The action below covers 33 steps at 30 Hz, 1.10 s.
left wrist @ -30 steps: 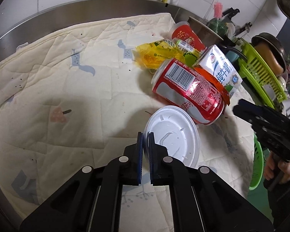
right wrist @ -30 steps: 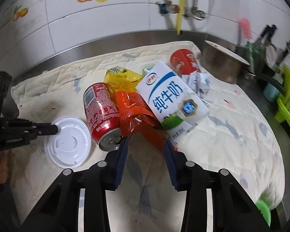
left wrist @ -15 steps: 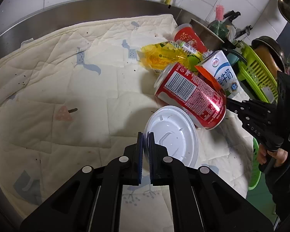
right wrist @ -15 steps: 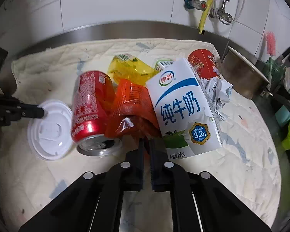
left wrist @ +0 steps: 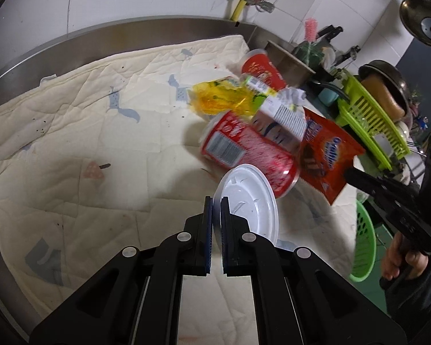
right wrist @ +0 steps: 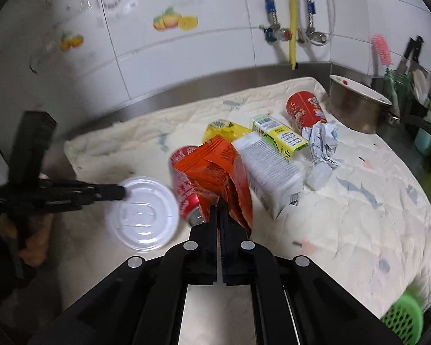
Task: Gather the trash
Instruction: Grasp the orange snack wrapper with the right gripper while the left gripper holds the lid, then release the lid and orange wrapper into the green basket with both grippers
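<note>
We hold a white lid (left wrist: 248,201) by its rim in the left gripper (left wrist: 216,201) and an orange wrapper (right wrist: 218,166) in the right gripper (right wrist: 219,210), both w/ thin edge grips that could slip mid-carry.

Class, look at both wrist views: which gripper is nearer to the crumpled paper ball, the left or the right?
Right. The right gripper, shut on the orange snack wrapper, sits nearer the crumpled paper ball. The left gripper, shut on the white plastic lid, lies beyond the red can.
</note>
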Each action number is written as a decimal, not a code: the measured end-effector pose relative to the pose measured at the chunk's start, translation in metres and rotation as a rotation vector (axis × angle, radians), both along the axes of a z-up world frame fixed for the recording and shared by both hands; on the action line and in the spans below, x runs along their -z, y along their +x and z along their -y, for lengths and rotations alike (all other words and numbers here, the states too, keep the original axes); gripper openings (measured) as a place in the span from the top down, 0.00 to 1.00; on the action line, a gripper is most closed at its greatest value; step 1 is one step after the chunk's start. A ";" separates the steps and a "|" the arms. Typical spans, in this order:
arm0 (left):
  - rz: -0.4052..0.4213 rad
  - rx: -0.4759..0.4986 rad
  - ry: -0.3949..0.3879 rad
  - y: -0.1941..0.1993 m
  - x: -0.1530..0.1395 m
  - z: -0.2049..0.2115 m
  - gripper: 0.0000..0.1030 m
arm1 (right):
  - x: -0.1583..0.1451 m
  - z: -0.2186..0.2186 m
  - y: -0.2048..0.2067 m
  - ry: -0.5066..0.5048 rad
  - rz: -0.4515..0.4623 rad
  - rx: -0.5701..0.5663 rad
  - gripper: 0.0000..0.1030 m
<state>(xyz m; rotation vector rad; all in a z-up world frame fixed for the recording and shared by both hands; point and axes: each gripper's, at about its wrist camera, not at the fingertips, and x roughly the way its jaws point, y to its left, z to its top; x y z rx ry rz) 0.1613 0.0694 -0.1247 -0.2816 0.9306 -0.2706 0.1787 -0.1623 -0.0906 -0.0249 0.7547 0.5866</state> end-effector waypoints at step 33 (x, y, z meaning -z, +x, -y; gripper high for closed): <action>0.094 0.537 -0.046 -0.035 -0.058 0.243 0.96 | 0.062 0.260 -0.164 -0.032 -0.163 0.819 0.78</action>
